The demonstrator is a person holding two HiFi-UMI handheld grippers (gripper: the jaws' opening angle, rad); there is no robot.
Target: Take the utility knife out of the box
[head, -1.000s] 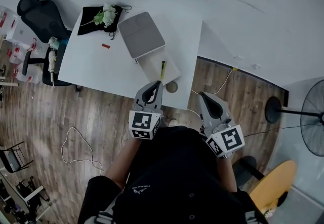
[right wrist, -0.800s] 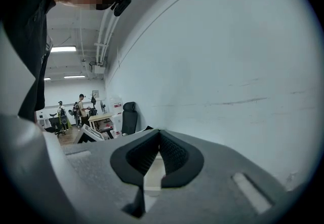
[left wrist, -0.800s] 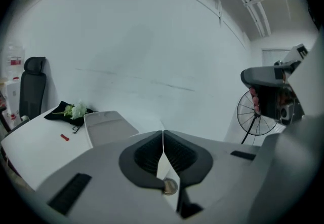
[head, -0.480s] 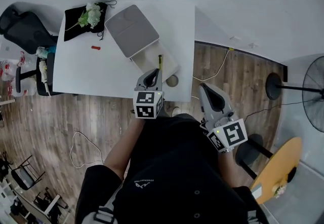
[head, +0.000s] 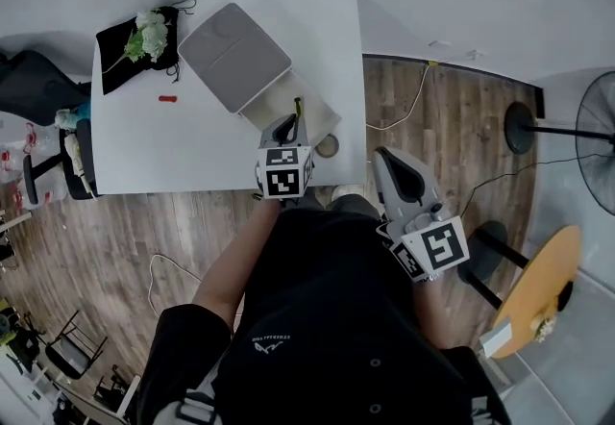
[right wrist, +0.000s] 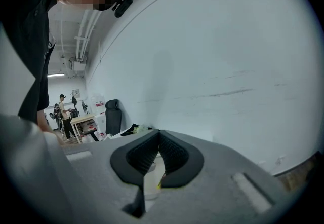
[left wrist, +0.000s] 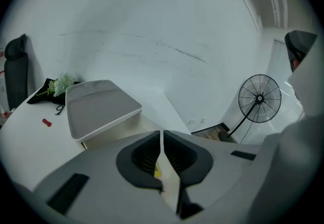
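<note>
We see a smooth white table [head: 144, 154], a brown wood floor [head: 96, 240] w/ planks, & a matt grey box lid [head: 233, 56].

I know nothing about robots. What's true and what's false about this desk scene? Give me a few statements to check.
1. The lid of the box is open. True.
2. The knife lies on the table outside the box. False: it lies inside the box.
3. The left gripper is shut and empty. True.
4. The right gripper holds the knife. False: it is shut on nothing.
5. White flowers lie on a black cloth. True.
</note>
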